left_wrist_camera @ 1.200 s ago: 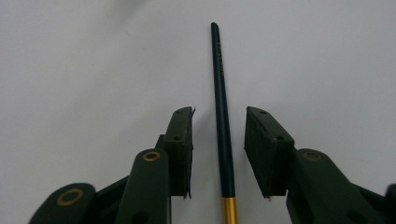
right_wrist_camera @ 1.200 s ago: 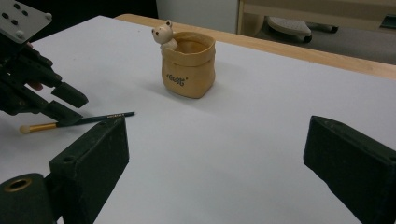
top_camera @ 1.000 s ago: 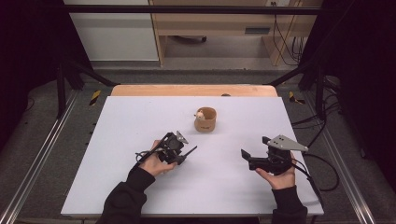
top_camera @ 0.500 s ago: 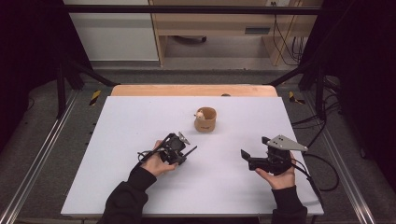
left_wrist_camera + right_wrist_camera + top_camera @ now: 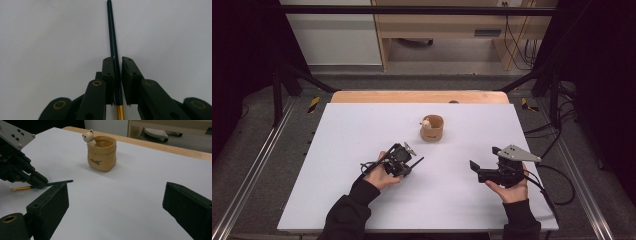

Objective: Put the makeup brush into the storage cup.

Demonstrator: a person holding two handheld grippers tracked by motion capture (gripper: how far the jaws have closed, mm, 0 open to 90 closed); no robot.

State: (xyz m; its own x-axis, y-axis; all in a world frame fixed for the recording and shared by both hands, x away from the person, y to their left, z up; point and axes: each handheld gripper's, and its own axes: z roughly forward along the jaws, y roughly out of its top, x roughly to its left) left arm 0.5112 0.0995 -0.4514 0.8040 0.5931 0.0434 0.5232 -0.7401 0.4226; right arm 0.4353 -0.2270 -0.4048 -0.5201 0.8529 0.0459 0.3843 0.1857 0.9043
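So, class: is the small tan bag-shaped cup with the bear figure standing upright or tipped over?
Upright. The small tan bag-shaped cup rests on its base on the white table, its open mouth facing up, the bear figure at its rim.

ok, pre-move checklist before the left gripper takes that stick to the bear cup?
1. Left gripper closed on the black stick: ok, jaws pinch it from both sides.
2. Grip position on the stick: ok, held near the gold end, with the long dark part projecting forward.
3. Bear cup upright with its opening free: ok, nothing visible inside.
4. Path from stick tip to cup: ok, bare white table between them.
5. Right gripper out of the way: ok, open, holding nothing, off to the side.
6. Grip firmness against slipping: cannot tell.
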